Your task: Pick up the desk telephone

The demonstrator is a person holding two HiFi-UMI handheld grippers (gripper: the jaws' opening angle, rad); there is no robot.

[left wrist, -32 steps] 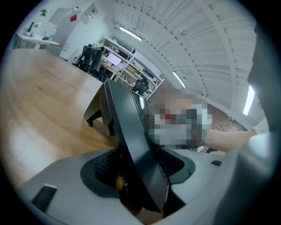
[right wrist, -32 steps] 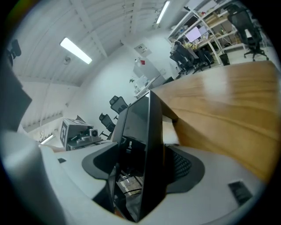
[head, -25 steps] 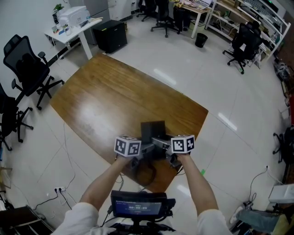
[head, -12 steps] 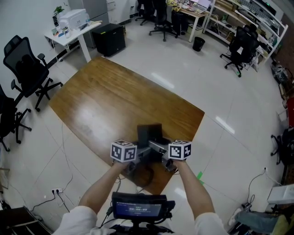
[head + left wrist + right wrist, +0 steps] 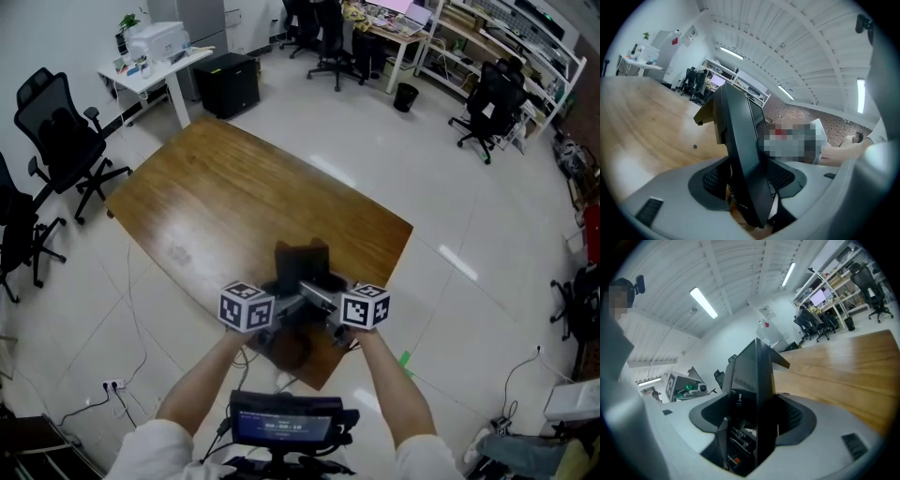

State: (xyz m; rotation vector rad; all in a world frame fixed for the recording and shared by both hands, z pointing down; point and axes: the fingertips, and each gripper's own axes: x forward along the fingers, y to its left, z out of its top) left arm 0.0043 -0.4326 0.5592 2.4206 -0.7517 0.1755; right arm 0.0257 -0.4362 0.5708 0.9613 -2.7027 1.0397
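The black desk telephone hangs above the near end of the wooden table, tilted up on edge. It is clamped from both sides. My left gripper is shut on its left side and my right gripper on its right side. In the left gripper view the phone's dark slab stands upright between the pads of the left gripper. In the right gripper view the phone body fills the gap of the right gripper, its underside connectors showing. A dark cord loop lies below the phone.
Black office chairs stand left of the table. A white desk with a printer and a black cabinet sit at the back. More desks, shelves and chairs line the far right. White tiled floor surrounds the table.
Both grippers have risen together with the telephone between them, lifting it off the tabletop and tilting it slightly. The grip on both sides looks unchanged.
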